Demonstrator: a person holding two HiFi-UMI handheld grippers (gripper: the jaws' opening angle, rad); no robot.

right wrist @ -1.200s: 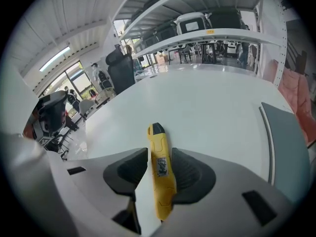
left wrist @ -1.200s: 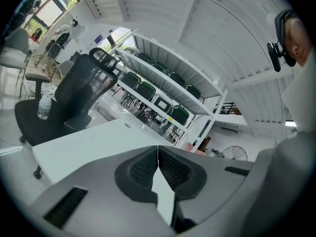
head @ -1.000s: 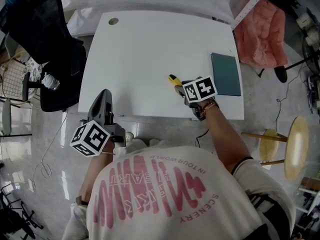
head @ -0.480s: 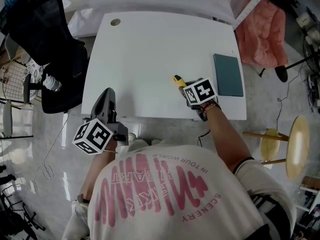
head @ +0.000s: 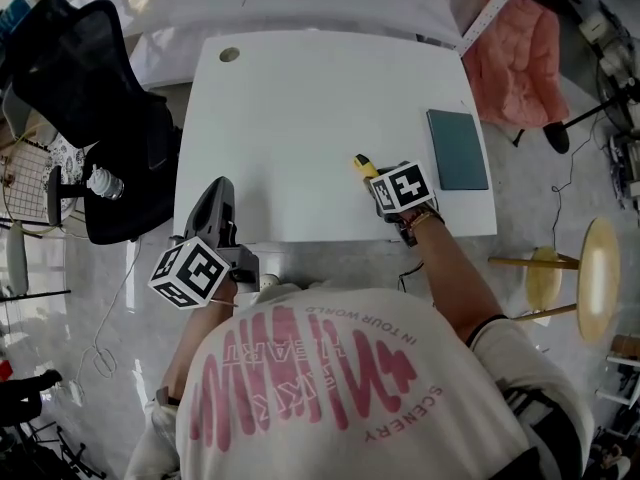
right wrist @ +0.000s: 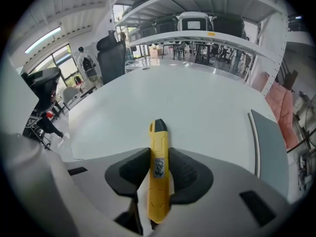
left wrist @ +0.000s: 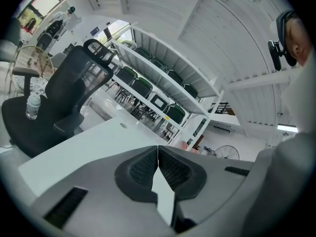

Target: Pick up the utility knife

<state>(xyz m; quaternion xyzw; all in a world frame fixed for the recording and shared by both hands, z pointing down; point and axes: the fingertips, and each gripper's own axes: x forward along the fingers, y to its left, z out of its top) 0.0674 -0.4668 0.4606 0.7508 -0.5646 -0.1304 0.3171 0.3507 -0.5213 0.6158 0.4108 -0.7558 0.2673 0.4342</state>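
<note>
The utility knife (right wrist: 158,177) is yellow with a black tip. It lies lengthwise between the pads of my right gripper (right wrist: 159,169), which have just been closing and now press on both its sides. In the head view only the knife's tip (head: 360,162) pokes out beyond the right gripper (head: 368,173), over the white table (head: 300,98) near its front edge. My left gripper (head: 218,193) hovers at the table's front left edge. In the left gripper view its pads (left wrist: 143,167) meet with nothing between them.
A dark green flat book (head: 457,149) lies at the table's right edge, just right of the knife. A black office chair (head: 90,78) and a water bottle (head: 103,181) stand to the left. A wooden stool (head: 590,286) and pink cloth (head: 520,48) are on the right.
The right gripper keeps its place over the knife and tilts a little. The left gripper has drifted slightly along the table's front edge.
</note>
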